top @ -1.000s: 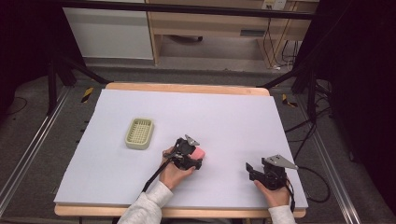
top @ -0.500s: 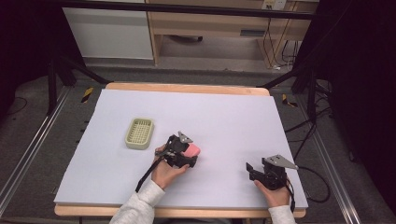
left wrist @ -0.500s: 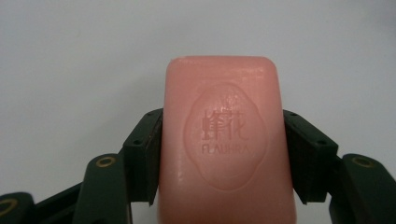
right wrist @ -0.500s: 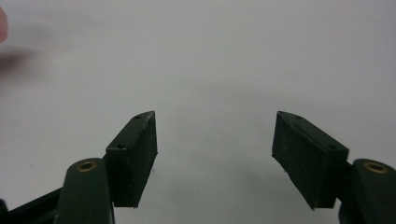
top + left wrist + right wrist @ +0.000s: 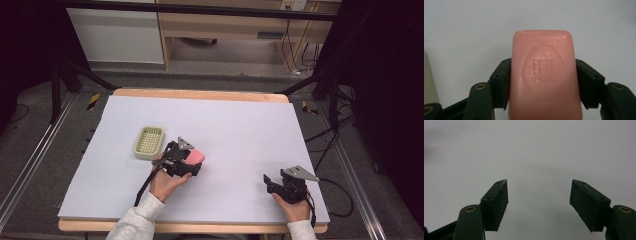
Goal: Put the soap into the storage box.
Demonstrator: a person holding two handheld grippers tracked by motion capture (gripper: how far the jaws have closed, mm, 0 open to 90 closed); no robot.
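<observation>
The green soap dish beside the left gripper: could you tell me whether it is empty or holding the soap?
Empty. The soap dish shows only its bare ribbed floor, while the pink soap is clamped between the left gripper's jaws beside it.

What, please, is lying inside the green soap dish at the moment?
The green soap dish shows a bare slatted floor; nothing lies inside. The pink soap is clamped in the left gripper beside it. Beneath the dish is hidden.

Light grey sleeves, black hand-held gripper (image 5: pixel 176 161) jaws with brass rivets, grey triangular top plates

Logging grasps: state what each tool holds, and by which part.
Left tool: pink soap bar, clamped across its two long sides. Right tool: open, holding nothing.
</observation>
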